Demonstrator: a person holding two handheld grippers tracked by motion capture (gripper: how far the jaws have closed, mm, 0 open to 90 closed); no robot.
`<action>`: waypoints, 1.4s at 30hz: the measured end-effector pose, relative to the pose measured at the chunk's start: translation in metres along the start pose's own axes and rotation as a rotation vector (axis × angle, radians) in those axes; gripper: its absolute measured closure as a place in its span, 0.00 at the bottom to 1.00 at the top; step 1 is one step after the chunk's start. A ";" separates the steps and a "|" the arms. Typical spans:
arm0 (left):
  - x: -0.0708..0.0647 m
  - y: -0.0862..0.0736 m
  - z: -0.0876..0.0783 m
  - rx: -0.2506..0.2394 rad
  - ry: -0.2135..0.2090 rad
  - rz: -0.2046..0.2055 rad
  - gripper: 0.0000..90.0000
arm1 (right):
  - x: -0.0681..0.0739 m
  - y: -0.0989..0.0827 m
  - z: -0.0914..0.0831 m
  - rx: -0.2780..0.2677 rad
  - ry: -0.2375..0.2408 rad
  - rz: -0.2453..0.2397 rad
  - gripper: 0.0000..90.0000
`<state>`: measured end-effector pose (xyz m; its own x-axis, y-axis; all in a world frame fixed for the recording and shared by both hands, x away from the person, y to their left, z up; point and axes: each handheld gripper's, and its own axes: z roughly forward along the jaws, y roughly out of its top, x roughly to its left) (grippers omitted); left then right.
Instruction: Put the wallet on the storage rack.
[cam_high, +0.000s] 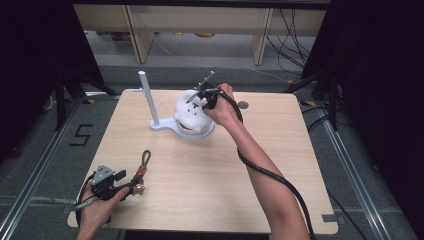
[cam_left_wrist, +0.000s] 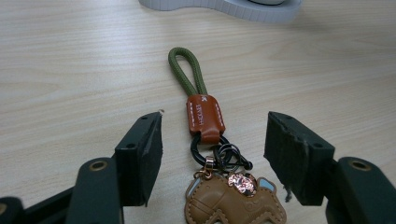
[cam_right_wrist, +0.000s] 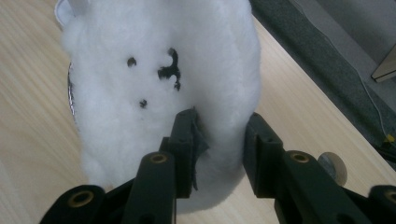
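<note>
Keychain (cam_high: 141, 172) lies near the front left corner of a pale wooden table (cam_high: 210, 170), just in front of the left gripper (cam_high: 131, 186), which a hand holds low at the table's edge. In the high view it reads as a small dark cluster with a green loop pointing away from the person. The left gripper view shows far more: a green cord loop (cam_left_wrist: 186, 74), a brown leather tab (cam_left_wrist: 204, 117) stitched in white with stamped lettering too small to read, a black ring, and a tan leather charm (cam_left_wrist: 233, 203) with a copper-coloured bead. The jaws stand wide apart on either side of the ring and charm, with the pads clear of them.

Further right and farther back, a white stand (cam_high: 160, 120) with an upright post carries a fluffy white plush (cam_high: 192, 112). The right gripper (cam_high: 200, 97) meets it from the right, pointing down and left. The right gripper view shows black stitched face marks on the fur (cam_right_wrist: 163, 70) and the jaws partly open, fluff between them; whether the pads still pinch it I cannot tell. A numeral 5 (cam_high: 80, 134) is marked on the floor to the left.
</note>
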<state>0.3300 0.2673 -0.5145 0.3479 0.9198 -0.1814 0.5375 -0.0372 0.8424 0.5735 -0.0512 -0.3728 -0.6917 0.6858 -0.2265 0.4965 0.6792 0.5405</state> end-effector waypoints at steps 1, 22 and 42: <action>0.000 0.000 0.000 0.000 0.000 0.000 0.40 | 0.000 0.000 0.000 0.000 0.000 0.000 0.74; -0.002 0.001 0.001 -0.004 -0.002 0.004 0.40 | -0.006 0.001 -0.013 -0.080 0.005 0.094 0.53; -0.004 0.007 -0.001 -0.011 -0.001 0.050 0.38 | -0.003 -0.057 -0.038 -0.107 0.065 0.181 0.64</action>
<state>0.3315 0.2636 -0.5071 0.3749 0.9164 -0.1399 0.5110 -0.0783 0.8560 0.5280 -0.1017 -0.3722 -0.6305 0.7733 -0.0670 0.5595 0.5127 0.6512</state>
